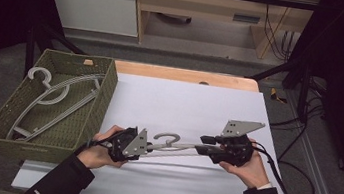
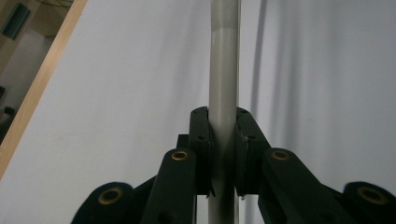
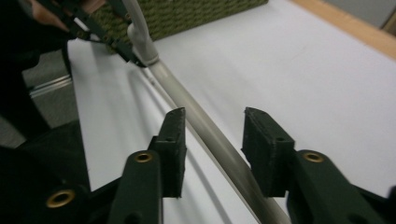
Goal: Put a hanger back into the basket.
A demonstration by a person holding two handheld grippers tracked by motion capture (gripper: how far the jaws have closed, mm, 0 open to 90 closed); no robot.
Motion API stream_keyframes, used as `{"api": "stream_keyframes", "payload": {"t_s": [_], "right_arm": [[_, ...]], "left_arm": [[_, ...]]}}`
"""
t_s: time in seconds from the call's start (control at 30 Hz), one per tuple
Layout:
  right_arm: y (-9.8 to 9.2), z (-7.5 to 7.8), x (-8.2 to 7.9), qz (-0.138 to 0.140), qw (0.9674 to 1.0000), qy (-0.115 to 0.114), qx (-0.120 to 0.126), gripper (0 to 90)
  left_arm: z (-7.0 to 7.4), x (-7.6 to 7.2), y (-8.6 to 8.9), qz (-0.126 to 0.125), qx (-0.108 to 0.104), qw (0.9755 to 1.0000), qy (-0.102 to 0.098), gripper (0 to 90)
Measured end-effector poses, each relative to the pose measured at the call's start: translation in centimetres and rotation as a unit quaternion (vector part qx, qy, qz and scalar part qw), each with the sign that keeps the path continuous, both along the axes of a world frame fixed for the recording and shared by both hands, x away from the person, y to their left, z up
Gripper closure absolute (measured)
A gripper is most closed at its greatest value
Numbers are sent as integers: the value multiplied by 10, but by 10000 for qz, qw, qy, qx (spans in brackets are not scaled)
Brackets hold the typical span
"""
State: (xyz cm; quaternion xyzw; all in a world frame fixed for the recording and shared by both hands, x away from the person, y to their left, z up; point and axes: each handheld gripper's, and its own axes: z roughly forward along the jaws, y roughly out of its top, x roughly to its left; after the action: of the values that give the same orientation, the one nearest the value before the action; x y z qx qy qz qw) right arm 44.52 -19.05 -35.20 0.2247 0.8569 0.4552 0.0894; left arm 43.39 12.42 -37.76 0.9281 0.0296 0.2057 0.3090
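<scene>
White paper covers the table (image 1: 184,103), and the floor around it is grey and dark. Far on the left sits a green woven basket (image 1: 105,93). Some grey hangers (image 1: 53,99) already lie inside it, so part of the job looks done.

Next comes the left gripper (image 1: 146,145), held in the person's left hand (image 1: 100,150) just beside the basket's near corner. Its two black jaws are squeezed tight on one more grey hanger (image 1: 173,145). The left gripper view shows this well: the hanger's round bar (image 2: 223,93) runs straight up between the pads (image 2: 201,144), and both pads press on it.

In the middle, the hanger is held a little above the white paper. Its hook (image 1: 167,137) curls up toward the back of the table. The hanger stretches from one gripper to the other.

On the right is the right gripper (image 1: 202,145), held in the right hand (image 1: 251,170). Its jaws stand partly wide. In the right gripper view the hanger's bar (image 3: 205,126) passes between the two pads (image 3: 173,140), but I see gaps on both sides, so they do not pinch it.

So I think the left gripper alone now carries the hanger. What is left is to swing this hanger over to the basket and lay it with the others. No more hangers wait on the table.
</scene>
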Motion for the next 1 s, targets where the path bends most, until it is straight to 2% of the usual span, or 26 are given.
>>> {"api": "stream_keyframes", "payload": {"t_s": [0.1, 0.23, 0.3, 0.4, 0.57, 0.7, 0.83, 1.0], "right_arm": [[-6, 1, -4, -174, 9995, -176, 195, 527], [-15, -1, -9, -395, 9985, -232, 312, 492], [-20, -3, -12, -495, 9977, -226, 413, 457], [-28, -7, -15, -695, 9955, -261, 586, 412], [-40, -17, -19, -1165, 9892, -408, 795, 285], [-47, -26, -22, -1488, 9844, -470, 813, 217], [-53, -36, -24, -1762, 9806, -419, 753, 151], [-59, -47, -25, -1972, 9780, -328, 595, 86]], "left_arm": [[3, -2, 0, 254, -46, 9996, 120, 799], [10, -2, 2, 565, -187, 9979, 258, 798], [13, -2, 3, 642, -270, 9970, 335, 798], [17, -2, 5, 822, -341, 9952, 409, 799], [24, -2, 10, 1107, -480, 9914, 506, 798], [33, -2, 15, 1246, -602, 9889, 548, 798], [45, -4, 19, 1329, -692, 9869, 596, 798], [60, -6, 24, 1468, -725, 9847, 597, 798]]}}
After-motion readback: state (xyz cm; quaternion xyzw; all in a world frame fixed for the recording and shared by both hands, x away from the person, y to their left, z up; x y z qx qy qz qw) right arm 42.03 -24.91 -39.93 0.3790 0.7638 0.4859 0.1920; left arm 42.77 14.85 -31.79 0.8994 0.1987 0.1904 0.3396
